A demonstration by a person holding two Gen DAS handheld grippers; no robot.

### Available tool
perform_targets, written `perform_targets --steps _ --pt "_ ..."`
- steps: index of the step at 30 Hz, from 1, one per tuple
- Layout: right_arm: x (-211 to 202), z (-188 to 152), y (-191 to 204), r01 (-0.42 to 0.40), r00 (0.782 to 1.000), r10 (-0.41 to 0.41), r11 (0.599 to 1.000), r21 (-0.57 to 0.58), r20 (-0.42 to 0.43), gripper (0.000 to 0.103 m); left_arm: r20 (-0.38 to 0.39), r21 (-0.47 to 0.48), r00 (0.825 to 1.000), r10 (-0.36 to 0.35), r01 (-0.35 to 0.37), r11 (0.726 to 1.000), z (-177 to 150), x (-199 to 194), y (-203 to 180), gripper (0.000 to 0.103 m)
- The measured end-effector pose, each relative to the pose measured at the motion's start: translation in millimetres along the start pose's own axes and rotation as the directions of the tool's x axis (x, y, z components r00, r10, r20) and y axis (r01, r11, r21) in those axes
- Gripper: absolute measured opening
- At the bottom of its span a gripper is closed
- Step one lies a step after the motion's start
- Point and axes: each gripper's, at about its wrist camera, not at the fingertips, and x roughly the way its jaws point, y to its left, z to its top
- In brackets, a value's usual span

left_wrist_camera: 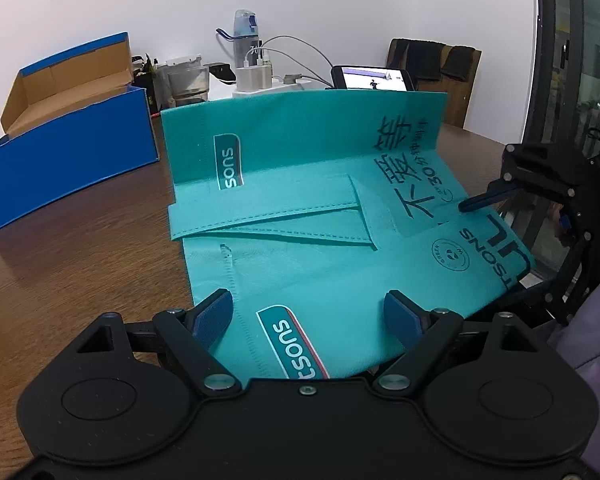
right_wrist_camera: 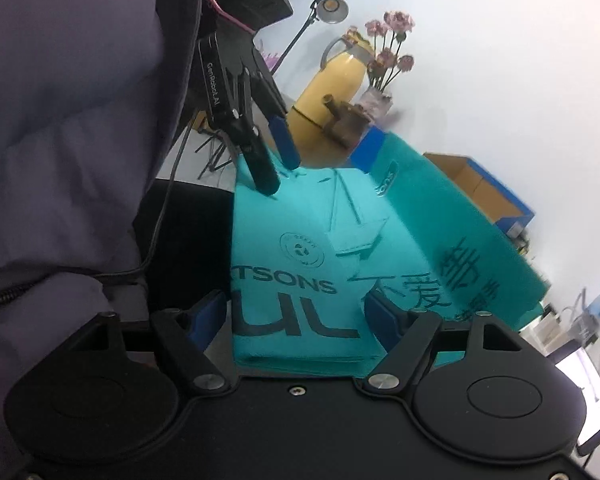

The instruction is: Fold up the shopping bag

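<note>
Left wrist view: open left tool point(left_wrist_camera: 308, 316) over shopping bag point(left_wrist_camera: 300, 208) near edge.

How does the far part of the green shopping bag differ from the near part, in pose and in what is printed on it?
The far part of the bag stands up like a wall; the near part lies flat on the brown table. The far part shows a small logo and dark characters; the near part shows a round emblem and a bigger logo. The near part lies between the open fingers of the left hand-held gripper. Both are the same green fabric.
</note>
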Motion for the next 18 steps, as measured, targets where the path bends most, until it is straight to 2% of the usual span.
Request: perform_targets --steps 2,4,6,10,13,14,15,16,17,18 --pt "-1.0 1.9 -3.4 -0.009 1.0 0.009 1.0 0.013 -0.002 0.063 0.002 0.005 1.0 -0.003 0.003 1.0 0.3 0.5 0.2 0.083" --pt "-2.5 1.2 -12.2 -0.044 0.999 0.043 0.994 0.096 0.012 0.04 0.012 0.013 1.0 -0.011 0.011 1.0 -0.2 -0.4 0.7 0.083" --pt "-7.6 -9.2 -28.3 -0.083 0.995 0.069 0.967 0.242 0.068 0.038 0.042 0.028 0.997 -0.068 0.066 0.997 -5.7 -3.7 3.7 0.082" --pt "-9.4 -38.2 -66.7 -0.206 0.974 0.131 0.844 0.496 0.183 0.034 0.105 0.066 0.975 -0.197 0.19 0.979 -18.5 -11.2 10.3 0.085" --pt "-4.9 -56.1 -93.5 -0.294 0.952 0.167 0.725 0.623 0.256 0.033 0.148 0.099 0.945 -0.292 0.28 0.955 -28.1 -16.7 15.4 0.087" --pt "-1.5 -58.2 -99.3 -0.311 0.948 0.178 0.703 0.639 0.265 0.033 0.162 0.111 0.932 -0.323 0.308 0.945 -31.3 -18.6 17.0 0.087" --pt "1.5 -59.9 -104.1 -0.325 0.944 0.187 0.683 0.654 0.273 0.033 0.164 0.113 0.931 -0.325 0.31 0.944 -31.6 -18.2 18.2 0.086" --pt "3.5 -60.9 -106.9 -0.331 0.942 0.191 0.667 0.667 0.277 0.033 0.158 0.102 0.939 -0.306 0.293 0.951 -30.7 -15.9 19.8 0.081" --pt "5.5 -62.0 -109.7 -0.338 0.94 0.195 0.651 0.68 0.281 0.033 0.152 0.086 0.947 -0.284 0.274 0.958 -29.8 -13.2 21.7 0.069" --pt "7.5 -63.1 -112.6 -0.344 0.938 0.198 0.635 0.692 0.284 0.033 0.151 0.06 0.952 -0.268 0.262 0.963 -28.8 -10.8 24.6 0.062"
